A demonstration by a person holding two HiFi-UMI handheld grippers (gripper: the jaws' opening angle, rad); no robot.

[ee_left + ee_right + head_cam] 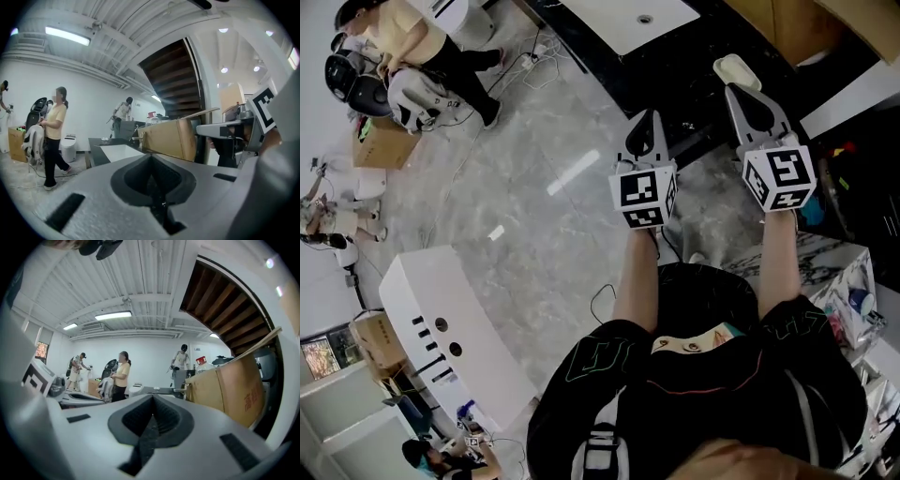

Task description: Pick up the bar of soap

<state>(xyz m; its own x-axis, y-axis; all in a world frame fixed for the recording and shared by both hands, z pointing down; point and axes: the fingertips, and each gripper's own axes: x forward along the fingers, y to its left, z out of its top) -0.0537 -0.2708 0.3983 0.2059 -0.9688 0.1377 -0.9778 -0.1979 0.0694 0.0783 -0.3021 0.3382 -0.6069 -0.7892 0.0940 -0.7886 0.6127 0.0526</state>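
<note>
Grey L gripper (151, 161) & R gripper (152, 401), fingers together, empty; cream bar (736, 70) in head view only.

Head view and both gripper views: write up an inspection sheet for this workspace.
Surface: black counter with a white sink set in it.
Job's things: pale oval thing on the counter, just past the right gripper's tip; possibly the soap, cannot tell.
Clutter: cardboard box and a white panel on the floor.
Grippers: left gripper shut, empty; right gripper shut, empty; both held in the air.
Cables: thin black cable on the floor near the person's feet; more by the counter's corner.
Surroundings: grey marble floor; a person in yellow by the box.
</note>
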